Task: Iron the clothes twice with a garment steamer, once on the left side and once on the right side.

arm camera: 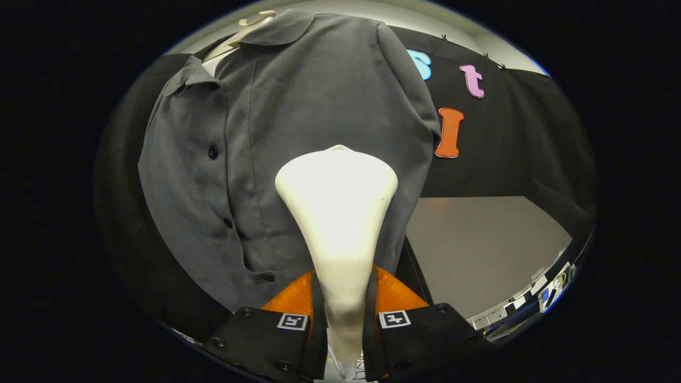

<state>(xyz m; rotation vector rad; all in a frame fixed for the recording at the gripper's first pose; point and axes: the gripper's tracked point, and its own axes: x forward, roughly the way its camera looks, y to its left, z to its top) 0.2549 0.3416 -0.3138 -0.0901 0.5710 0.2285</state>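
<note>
**Steamer's up against the shirt, a few notes on handling**

So right now my hand-held gripper point(345, 319) is clamped on the garment steamer point(338, 213), both fingers pressing the narrow handle from either side. The steamer runs straight ahead from the fingers, long axis along the gripper's own line, widening into the broad head at the far end. That head points at the grey shirt point(298, 133) and sits over the lower middle of it, just to the side of the button placket point(226, 213). I can't tell whether the face is actually touching the cloth or is just shy of it.

The shirt hangs on a pale hanger point(250, 24) in front of the booth's dark wall, collar up, hem hanging down near my fingers. A grey table point(479, 244) sits off behind it.

Handling-wise, I'd guess the steamer is smooth hard plastic, a bit top-heavy with all that bulk out front, so it could twist or slip in the grip. The narrow neck where I've got it seems like the sensible spot to hold.

The shirt is soft and loose and will likely swing away if I push hard, so light pressure looks like the way to go.
</note>
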